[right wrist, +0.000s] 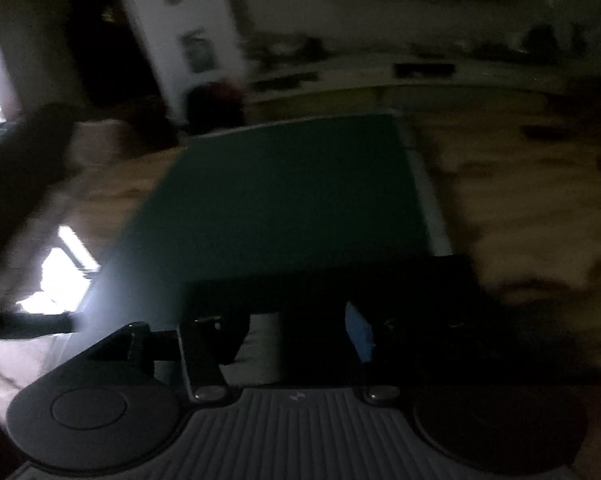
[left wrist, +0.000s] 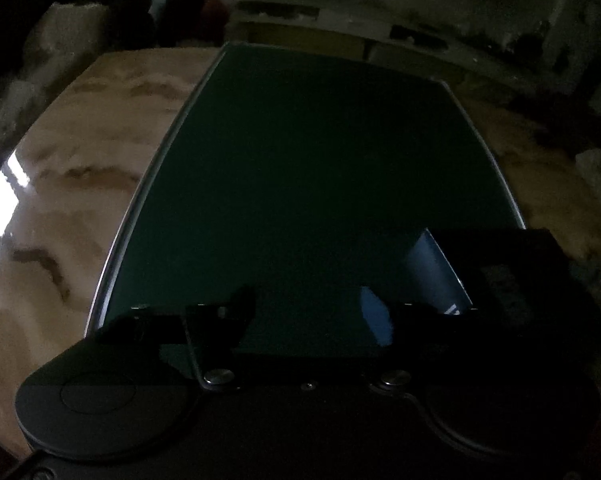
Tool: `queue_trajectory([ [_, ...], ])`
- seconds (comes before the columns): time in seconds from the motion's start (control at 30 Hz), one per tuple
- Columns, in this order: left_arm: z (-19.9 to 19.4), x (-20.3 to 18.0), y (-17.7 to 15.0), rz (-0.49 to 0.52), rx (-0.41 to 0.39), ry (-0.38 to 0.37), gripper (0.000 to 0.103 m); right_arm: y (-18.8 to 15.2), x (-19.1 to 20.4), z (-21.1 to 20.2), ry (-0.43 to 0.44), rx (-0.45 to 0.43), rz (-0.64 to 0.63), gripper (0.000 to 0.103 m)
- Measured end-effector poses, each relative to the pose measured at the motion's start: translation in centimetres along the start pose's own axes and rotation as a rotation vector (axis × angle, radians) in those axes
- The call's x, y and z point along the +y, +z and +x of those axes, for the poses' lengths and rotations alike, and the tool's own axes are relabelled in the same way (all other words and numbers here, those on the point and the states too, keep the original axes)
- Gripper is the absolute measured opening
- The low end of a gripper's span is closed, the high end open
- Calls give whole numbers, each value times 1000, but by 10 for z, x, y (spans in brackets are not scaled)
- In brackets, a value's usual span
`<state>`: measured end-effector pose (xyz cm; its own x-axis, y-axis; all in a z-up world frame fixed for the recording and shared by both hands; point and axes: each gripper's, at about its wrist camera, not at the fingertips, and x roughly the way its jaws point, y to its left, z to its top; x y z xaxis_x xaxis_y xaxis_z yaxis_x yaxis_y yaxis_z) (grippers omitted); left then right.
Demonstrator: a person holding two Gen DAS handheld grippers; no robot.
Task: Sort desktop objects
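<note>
Mat [left wrist: 320, 184]: flat, dark green, pale-edged, on glossy marbled table [left wrist: 80, 160]
Left gripper [left wrist: 312, 316]: fingers apart, empty
Right gripper [right wrist: 296, 332]: fingers apart; black box [right wrist: 380, 280] only here, blurred

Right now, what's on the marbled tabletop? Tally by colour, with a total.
Dark green rectangular mat: 1
Black flat rectangular object at the mat's near right corner: 1
Blue flat item against the black one, kind unclear: 1
Total: 3
The pictures are dark and blurred, so smaller items could be missed.
</note>
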<state>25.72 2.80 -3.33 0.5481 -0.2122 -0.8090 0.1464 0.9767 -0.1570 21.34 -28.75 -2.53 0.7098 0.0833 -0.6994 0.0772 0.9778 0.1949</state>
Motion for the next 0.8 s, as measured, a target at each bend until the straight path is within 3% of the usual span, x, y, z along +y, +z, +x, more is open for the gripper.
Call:
queue_trajectory([
  [0.1,7,-7,-2,-33,21,-45,68,14,-48,14,-98,22,32,68],
  [0.17,14,-17,-4,-46,37,-77,72,17,-80,21,-105,63,72,71],
  [0.33,30,-53,-1,-41,58,-102,77,25,-139,63,-22,198,154,71],
  [0.67,63,-89,-9,-36,113,-123,76,2,-147,87,140,267,152,69],
  [0.73,63,-92,-10,-49,113,-130,64,6,-143,78,165,270,154,67],
  [0.8,63,-94,-10,-60,109,-126,64,3,-137,76,176,272,141,67],
])
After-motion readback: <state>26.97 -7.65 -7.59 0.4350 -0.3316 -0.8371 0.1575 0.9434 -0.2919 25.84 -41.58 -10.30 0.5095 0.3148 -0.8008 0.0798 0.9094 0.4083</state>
